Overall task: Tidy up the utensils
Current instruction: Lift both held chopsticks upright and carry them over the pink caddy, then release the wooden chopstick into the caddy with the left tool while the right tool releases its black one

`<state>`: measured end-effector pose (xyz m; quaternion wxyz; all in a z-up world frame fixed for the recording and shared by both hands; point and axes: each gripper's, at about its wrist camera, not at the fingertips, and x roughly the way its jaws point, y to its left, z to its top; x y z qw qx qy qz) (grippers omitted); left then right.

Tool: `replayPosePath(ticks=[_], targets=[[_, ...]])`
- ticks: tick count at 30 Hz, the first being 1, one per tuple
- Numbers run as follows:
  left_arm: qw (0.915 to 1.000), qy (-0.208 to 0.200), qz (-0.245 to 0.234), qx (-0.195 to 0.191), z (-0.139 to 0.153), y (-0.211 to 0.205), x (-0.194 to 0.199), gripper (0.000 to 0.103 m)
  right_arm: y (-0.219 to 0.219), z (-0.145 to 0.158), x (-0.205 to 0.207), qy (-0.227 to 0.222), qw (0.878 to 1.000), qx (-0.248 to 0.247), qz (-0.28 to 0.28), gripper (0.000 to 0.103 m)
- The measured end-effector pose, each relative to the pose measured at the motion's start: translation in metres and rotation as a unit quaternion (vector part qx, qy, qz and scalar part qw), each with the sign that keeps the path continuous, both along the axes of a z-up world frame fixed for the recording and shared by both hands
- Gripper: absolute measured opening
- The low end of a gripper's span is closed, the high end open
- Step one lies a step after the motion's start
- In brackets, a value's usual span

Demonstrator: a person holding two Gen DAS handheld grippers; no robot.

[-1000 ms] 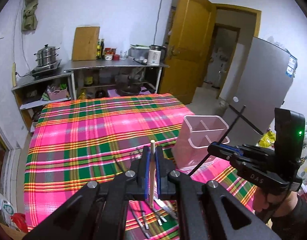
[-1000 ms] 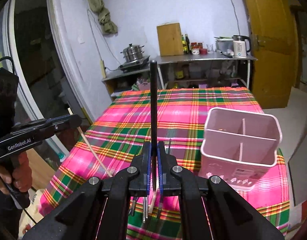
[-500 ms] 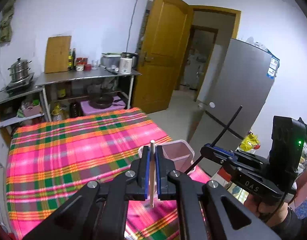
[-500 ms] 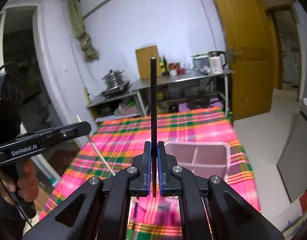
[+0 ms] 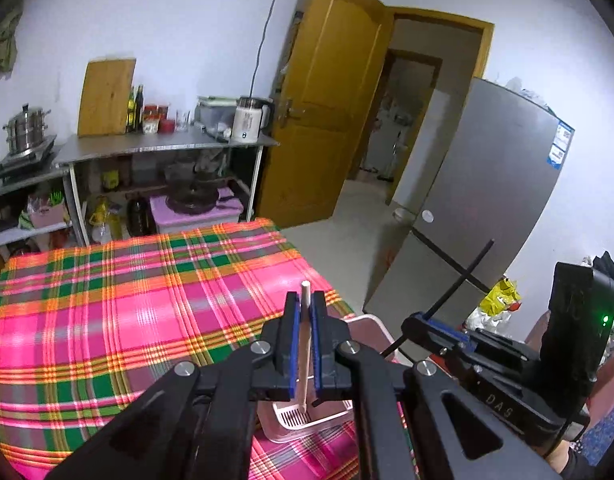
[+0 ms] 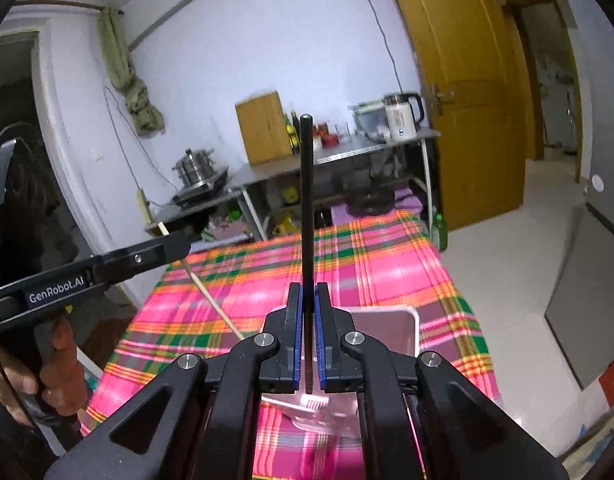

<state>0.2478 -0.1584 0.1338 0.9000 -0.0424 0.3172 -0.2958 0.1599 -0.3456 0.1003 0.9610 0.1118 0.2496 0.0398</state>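
My left gripper [image 5: 303,304] is shut on a pale wooden chopstick [image 5: 304,344], held upright with its lower tip inside the pink utensil holder [image 5: 307,424] below. My right gripper [image 6: 308,294] is shut on a black chopstick [image 6: 307,216], also upright, its lower end over the same pink holder [image 6: 391,328]. Each gripper shows in the other's view: the right one [image 5: 417,326] at the lower right with the black chopstick [image 5: 459,288] slanting up, the left one [image 6: 179,246] at the left with the wooden chopstick [image 6: 211,296] slanting down.
The holder stands near the right front edge of a table with a pink plaid cloth [image 5: 127,300]. Behind it are a metal shelf counter [image 5: 167,148] with a kettle, bottles and a cutting board, a wooden door [image 5: 327,112] and a grey fridge [image 5: 487,200].
Both grippers have moved over the pink holder and tilted down toward it with their chopsticks; the loose utensils on the cloth have left the left wrist view.
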Motion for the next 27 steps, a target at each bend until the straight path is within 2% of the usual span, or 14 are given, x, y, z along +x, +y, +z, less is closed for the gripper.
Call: replayPosePath(ticks=[7, 12, 15, 16, 19, 27], targets=[[0.9989, 0.044, 0.003, 0.017, -0.041, -0.002, 0.012, 0.006, 0.002, -0.040, 0.020, 0.056, 0.998, 0.003, 0.003, 0.006], [0.9980, 0.060, 0.010, 0.018, -0.056, 0.002, 0.015, 0.008, -0.001, -0.057, 0.026, 0.082, 0.997, 0.000, -0.005, 0.006], [0.9981, 0.057, 0.016, 0.018, -0.058, 0.006, 0.013, 0.016, -0.004, -0.056, 0.024, 0.081, 0.997, -0.003, -0.011, 0.008], [0.9982, 0.055, 0.018, 0.015, -0.058, 0.008, 0.011, 0.024, -0.003, -0.055, 0.023, 0.079, 0.997, -0.004, -0.012, 0.011], [0.9986, 0.048, 0.021, 0.009, -0.057, 0.015, 0.006, 0.025, -0.004, -0.051, 0.017, 0.073, 0.997, -0.005, -0.016, 0.012], [0.9992, 0.014, 0.038, 0.002, -0.041, 0.038, -0.022, 0.038, -0.002, -0.039, -0.013, 0.051, 0.998, -0.014, -0.026, 0.013]])
